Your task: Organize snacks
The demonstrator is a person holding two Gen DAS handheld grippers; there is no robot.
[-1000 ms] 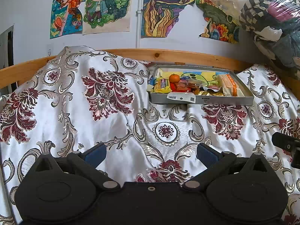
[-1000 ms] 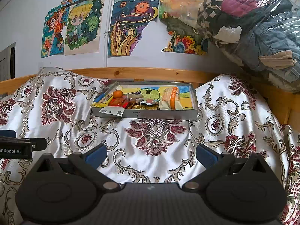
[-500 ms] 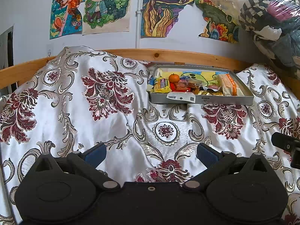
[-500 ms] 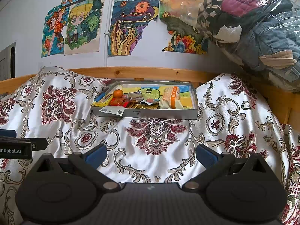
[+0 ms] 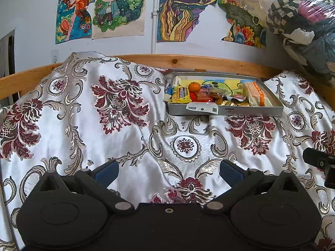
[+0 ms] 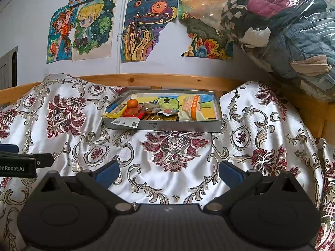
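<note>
A shallow grey box (image 5: 247,111) (image 6: 180,124) lies on the bed near the wooden rail. Inside are an orange fruit (image 5: 194,86) (image 6: 132,103), a yellow candy bag (image 5: 181,94), red packets (image 5: 202,97) (image 6: 134,112), gold-wrapped pieces (image 5: 230,103) and a white-and-orange packet (image 5: 254,93) (image 6: 191,107). My left gripper (image 5: 168,170) is open, well short of the box, nothing between its blue-padded fingers. My right gripper (image 6: 168,171) is open too, low over the bedspread and empty. Each gripper shows at the edge of the other's view.
A white bedspread with maroon flowers (image 5: 117,104) (image 6: 173,148) covers the bed. A wooden rail (image 5: 209,62) runs behind the box. Colourful drawings (image 5: 119,6) hang on the wall. A plastic-wrapped bundle of clothes (image 6: 289,27) sits at the upper right.
</note>
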